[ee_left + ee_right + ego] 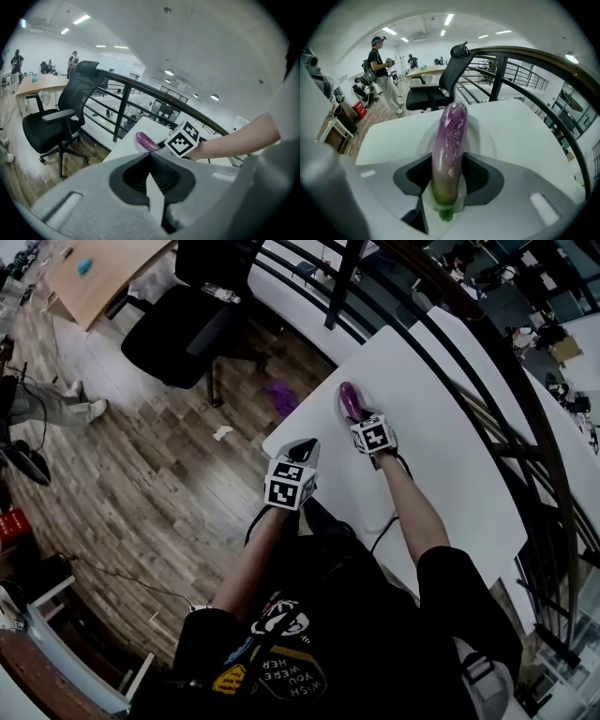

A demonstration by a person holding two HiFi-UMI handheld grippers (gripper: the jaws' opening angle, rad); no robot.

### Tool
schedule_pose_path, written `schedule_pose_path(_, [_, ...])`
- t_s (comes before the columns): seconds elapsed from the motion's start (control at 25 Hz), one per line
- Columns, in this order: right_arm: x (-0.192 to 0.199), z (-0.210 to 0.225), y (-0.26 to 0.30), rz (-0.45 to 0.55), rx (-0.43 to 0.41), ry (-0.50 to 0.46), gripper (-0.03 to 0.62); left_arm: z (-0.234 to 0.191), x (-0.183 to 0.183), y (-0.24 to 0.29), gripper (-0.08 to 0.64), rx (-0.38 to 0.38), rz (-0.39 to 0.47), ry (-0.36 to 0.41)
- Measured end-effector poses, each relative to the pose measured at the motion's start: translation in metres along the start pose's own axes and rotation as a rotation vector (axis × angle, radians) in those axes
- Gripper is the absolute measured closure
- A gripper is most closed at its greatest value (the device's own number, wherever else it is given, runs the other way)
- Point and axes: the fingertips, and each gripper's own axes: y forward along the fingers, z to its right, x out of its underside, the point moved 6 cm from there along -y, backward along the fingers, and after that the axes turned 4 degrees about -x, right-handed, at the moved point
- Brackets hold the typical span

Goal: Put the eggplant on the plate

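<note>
A purple eggplant with a green stem end stands lengthwise between the pads of my right gripper, which is shut on it. Its tip points at a white plate on the white table. From the head view the eggplant hangs over the plate near the table's far left corner; whether they touch I cannot tell. My left gripper hovers at the table's near left edge, shut with nothing in it. Its view shows the eggplant beside the right gripper's marker cube.
A black office chair stands on the wooden floor left of the table, with a purple object lying near the table's corner. A dark railing curves along the table's far side. A person stands further back by a wooden desk.
</note>
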Motion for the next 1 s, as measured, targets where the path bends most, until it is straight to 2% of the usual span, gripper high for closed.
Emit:
schedule_pose_path(0.08, [0.002, 0.000, -0.001, 0.014, -0.002, 0.014, 0.391, 0.000, 0.001, -0.003, 0.555, 0.011, 0.002, -0.012])
schedule_pose_path(0.12, [0.003, 0.000, -0.003, 0.023, -0.001, 0.019, 0.354, 0.000, 0.001, -0.004, 0.555, 0.016, 0.002, -0.013])
schedule_pose_path(0.24, [0.005, -0.002, -0.024, 0.078, 0.019, 0.035, 0.337, 0.004, 0.001, -0.009, 0.555, 0.032, 0.000, -0.005])
schedule_pose_path(0.36, [0.013, -0.015, -0.066, 0.202, 0.042, 0.091, 0.339, 0.011, 0.001, -0.019, 0.555, 0.057, 0.014, 0.002])
schedule_pose_path(0.48, [0.019, -0.039, -0.130, 0.388, 0.039, 0.170, 0.345, 0.022, -0.003, -0.032, 0.555, 0.087, 0.049, 0.021])
schedule_pose_path(0.6, [0.017, -0.064, -0.205, 0.610, 0.069, 0.230, 0.392, 0.030, -0.011, -0.042, 0.555, 0.108, 0.083, 0.075])
schedule_pose_path(0.72, [0.022, -0.086, -0.267, 0.790, 0.129, 0.236, 0.502, 0.043, -0.019, -0.051, 0.555, 0.119, 0.129, 0.100])
schedule_pose_path(0.84, [0.036, -0.091, -0.308, 0.880, 0.179, 0.227, 0.558, 0.071, -0.036, -0.060, 0.555, 0.147, 0.190, 0.161])
schedule_pose_path(0.92, [0.045, -0.088, -0.326, 0.891, 0.228, 0.242, 0.589, 0.090, -0.049, -0.065, 0.555, 0.174, 0.220, 0.222])
schedule_pose_path(1.0, [0.051, -0.087, -0.337, 0.894, 0.260, 0.247, 0.589, 0.105, -0.059, -0.069, 0.555, 0.204, 0.242, 0.258])
